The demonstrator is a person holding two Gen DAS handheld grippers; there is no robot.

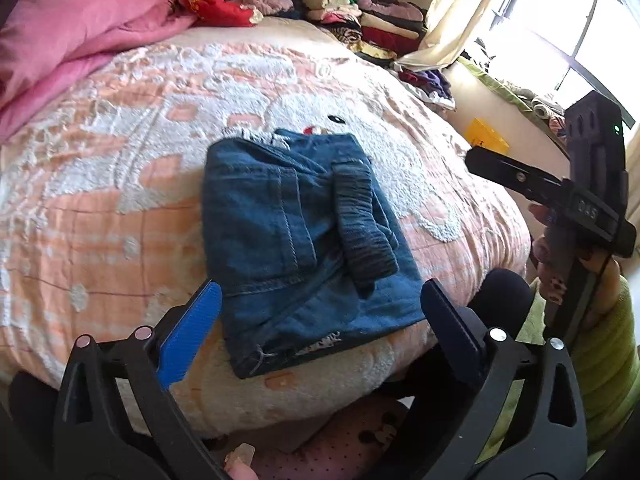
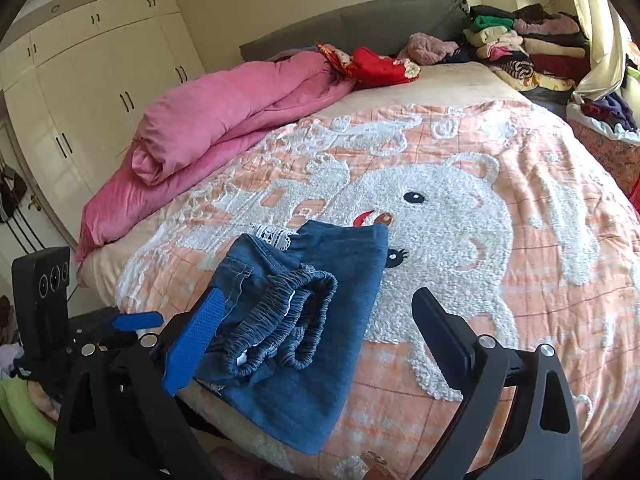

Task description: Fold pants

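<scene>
Blue denim pants (image 1: 296,248) lie folded into a compact bundle near the front edge of the bed; they also show in the right wrist view (image 2: 304,320), with the elastic waistband on top. My left gripper (image 1: 320,328) is open and empty, held just in front of the bundle without touching it. My right gripper (image 2: 316,340) is open and empty, its blue finger pad (image 2: 192,344) hovering over the bundle's left side. The right gripper's body appears at the right of the left wrist view (image 1: 580,200).
A peach and white blanket with a bear pattern (image 2: 460,208) covers the bed. A rolled pink quilt (image 2: 208,128) lies at the left. Stacks of folded clothes (image 2: 520,48) sit at the headboard. White wardrobes (image 2: 80,80) stand at the left, a window (image 1: 560,32) at the right.
</scene>
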